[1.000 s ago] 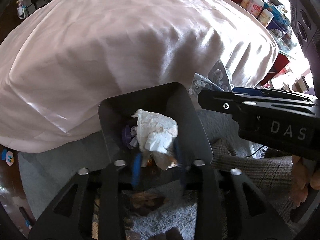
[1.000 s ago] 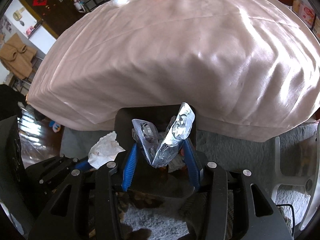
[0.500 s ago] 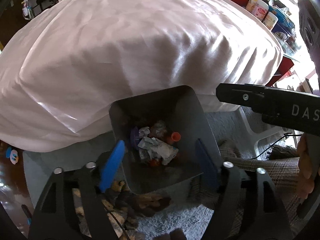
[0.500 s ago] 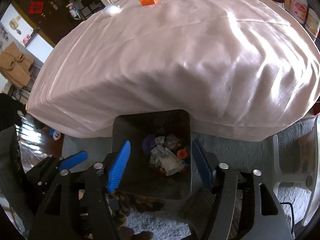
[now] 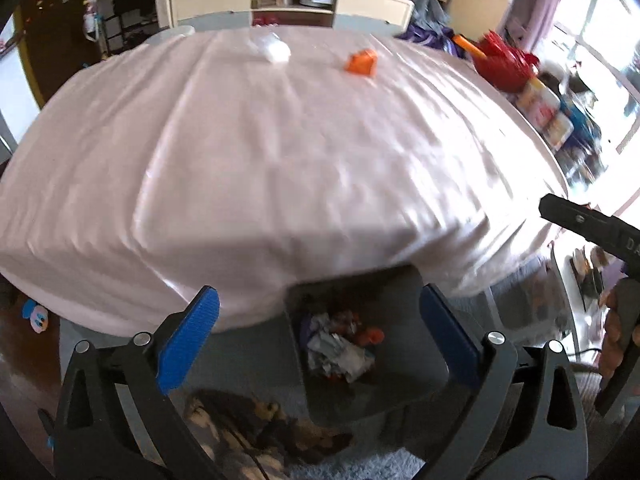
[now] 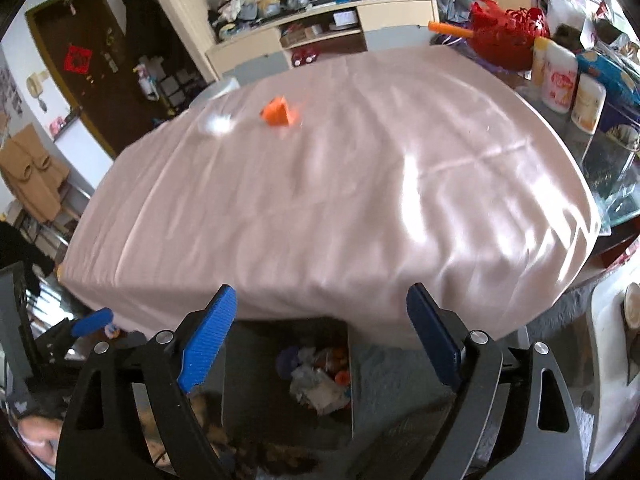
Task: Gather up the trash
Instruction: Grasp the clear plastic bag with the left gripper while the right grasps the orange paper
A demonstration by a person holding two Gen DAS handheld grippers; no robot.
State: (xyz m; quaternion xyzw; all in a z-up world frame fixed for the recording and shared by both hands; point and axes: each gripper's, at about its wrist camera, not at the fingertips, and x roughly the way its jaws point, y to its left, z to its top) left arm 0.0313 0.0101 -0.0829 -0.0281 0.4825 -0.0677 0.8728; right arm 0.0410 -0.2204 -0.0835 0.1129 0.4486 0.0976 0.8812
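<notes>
- Left gripper [image 5: 320, 324]: blue-padded fingers [image 5: 188, 336] spread wide, nothing between them; positioned above the floor in front of the table's near edge.
- Right gripper [image 6: 320, 328]: blue-padded fingers [image 6: 208, 336] spread wide, empty; positioned beside the left gripper, facing the same edge.
- Dark grey square plastic bin [image 5: 400, 384]: stands on the grey carpet [image 5: 248, 364], against the table's near edge; holds crumpled white paper, foil and small orange pieces [image 5: 340, 352].
- Table with pink satin cloth [image 5: 260, 160]: fills the view beyond the bin.
- Orange crumpled wrapper [image 5: 362, 63]: lies on the cloth near the far edge.
- Clear crumpled plastic piece [image 5: 272, 49]: lies near the far edge, left of the orange wrapper; blurred.
</notes>
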